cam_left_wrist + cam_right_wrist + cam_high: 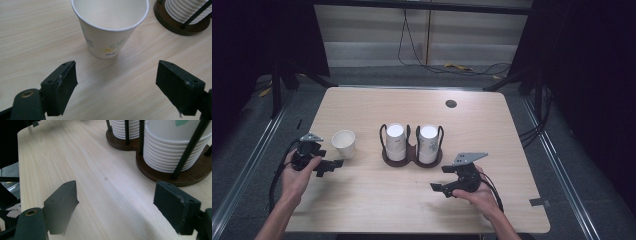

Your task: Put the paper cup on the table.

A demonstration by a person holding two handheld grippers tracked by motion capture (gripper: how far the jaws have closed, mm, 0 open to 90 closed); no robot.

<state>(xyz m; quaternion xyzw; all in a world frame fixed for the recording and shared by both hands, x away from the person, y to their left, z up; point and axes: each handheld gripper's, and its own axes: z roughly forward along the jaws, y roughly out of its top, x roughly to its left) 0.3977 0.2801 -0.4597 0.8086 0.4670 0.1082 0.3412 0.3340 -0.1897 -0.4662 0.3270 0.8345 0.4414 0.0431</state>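
The paper cup (pixel 344 143) stood upright toward the table's (pixel 362 200) left edge, its rim cut off at the top of the left gripper view. The left gripper (pixel 329 166) sat just short of it, jaws wide and empty. The right gripper (pixel 443 189), also spread and empty, rested near the front edge before the cup holder (pixel 412 159), whose stacks ran out of its frame.

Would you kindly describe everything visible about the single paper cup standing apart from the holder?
The paper cup is white with a rolled rim and a small flower print low on its side. It stands upright and empty, mouth up, on the wooden table, left of the cup holder. Nothing touches it; the left gripper sits just short, jaws open.
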